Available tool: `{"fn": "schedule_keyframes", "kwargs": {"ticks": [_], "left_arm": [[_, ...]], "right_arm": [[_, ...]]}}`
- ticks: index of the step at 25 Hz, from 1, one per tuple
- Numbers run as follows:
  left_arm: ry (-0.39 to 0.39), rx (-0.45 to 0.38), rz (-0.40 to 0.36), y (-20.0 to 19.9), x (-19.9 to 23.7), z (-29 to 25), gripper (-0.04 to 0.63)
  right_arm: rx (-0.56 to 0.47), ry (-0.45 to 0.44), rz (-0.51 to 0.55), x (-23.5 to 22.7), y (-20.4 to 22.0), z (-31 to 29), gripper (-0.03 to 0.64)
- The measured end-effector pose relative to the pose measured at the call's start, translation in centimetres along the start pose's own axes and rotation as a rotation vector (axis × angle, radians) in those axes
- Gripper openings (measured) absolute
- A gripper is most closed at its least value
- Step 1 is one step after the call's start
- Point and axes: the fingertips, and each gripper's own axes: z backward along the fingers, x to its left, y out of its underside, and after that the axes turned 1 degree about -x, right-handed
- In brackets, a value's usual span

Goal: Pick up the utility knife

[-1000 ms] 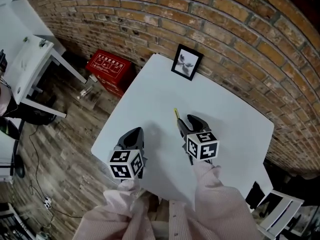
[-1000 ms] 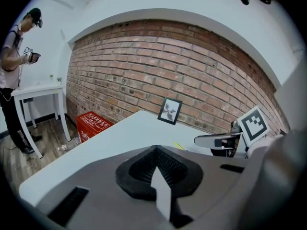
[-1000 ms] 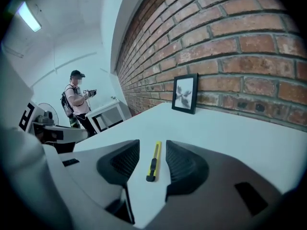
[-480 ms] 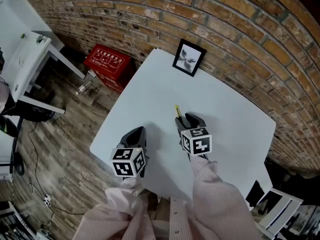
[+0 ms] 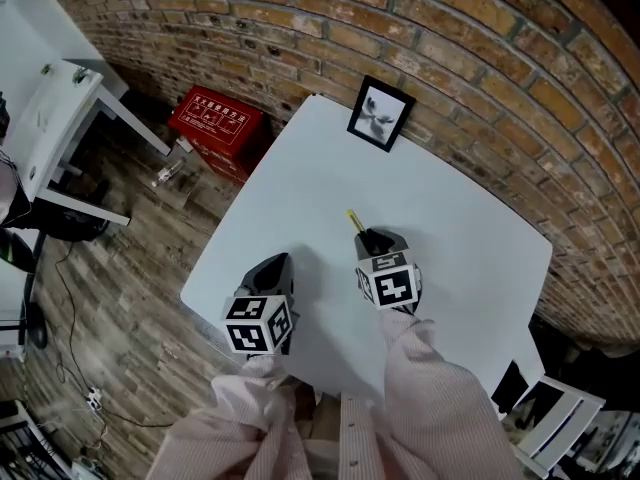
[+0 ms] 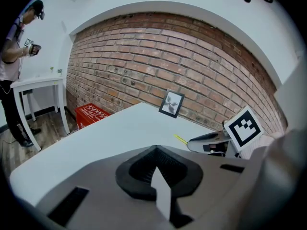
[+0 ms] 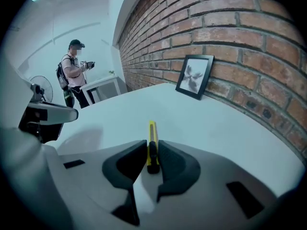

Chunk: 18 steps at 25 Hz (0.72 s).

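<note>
Gripping the knife (image 7: 152, 137) near its dark rear end, the right gripper (image 5: 369, 240) has just been closing its jaws, and both pads now press on the yellow body from either side. In the head view that gripper and its marker cube cover most of the knife. Only a thin yellow tip shows ahead of the jaws, near the middle of the white table (image 5: 300, 183). Whether the tip rests on the top or hangs just clear of it cannot be told, and no blade can be made out.

The left gripper (image 5: 272, 265) is over the table's near left part, apart from the knife, its jaws clenched together with nothing between them. Its own grey body blocks the lower half of its view. The person's arms are cut off at the bottom edge of the head view.

A red box (image 5: 218, 128) on the floor by the brick wall (image 5: 480, 28) bears white print, too small to read. The frame (image 5: 379, 114) leaning on the wall shows a grey plant picture without legible lettering. Neither the knife nor the cubes show any readable brand.
</note>
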Motion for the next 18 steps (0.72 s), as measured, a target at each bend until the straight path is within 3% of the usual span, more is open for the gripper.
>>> {"fn": "schedule_keyframes", "kwargs": {"ticks": [12,18], "left_arm": [[-0.003,-0.016,0.001,-0.21,0.24,0.47,-0.006],[0.005,-0.031,-0.010,-0.80,-0.26,0.94,-0.006]], "right_arm": [[0.030,0.018,0.004,-0.06,0.14,-0.25,0.069],[-0.009,0.026,-0.038,-0.06,-0.30,0.55,0.067]]}}
